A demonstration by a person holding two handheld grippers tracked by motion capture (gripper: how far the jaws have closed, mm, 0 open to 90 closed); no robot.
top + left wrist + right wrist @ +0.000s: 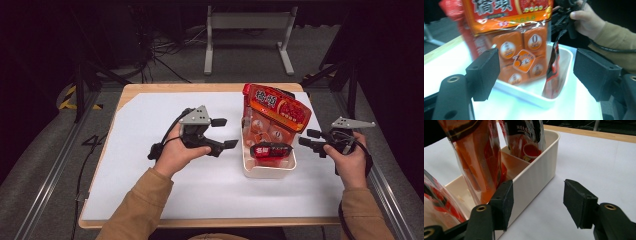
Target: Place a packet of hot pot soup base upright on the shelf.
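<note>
Nearest, at the bench's front edge: two tan sleeves, cut off by the bottom of the high view. Beyond them, left gripper (223,132) lying level, jaws spread with nothing between, just short of the white bin (266,171). Opposite, right gripper (307,137) likewise level, jaws spread and bare, just beside the bin's other wall; in its own view, one jaw close against the wall, touching or not impossible to tell. In the bin's near end, small dark red pouch (270,150), upright on its edge. Behind it, large orange snack bag (274,112), upright and leaning, lower end hidden inside the bin, upper print blurred in the left gripper view. Further back, far edge of the white-covered bench (150,90), then grey floor and a metal stand's legs, dim and hard to make out.
</note>
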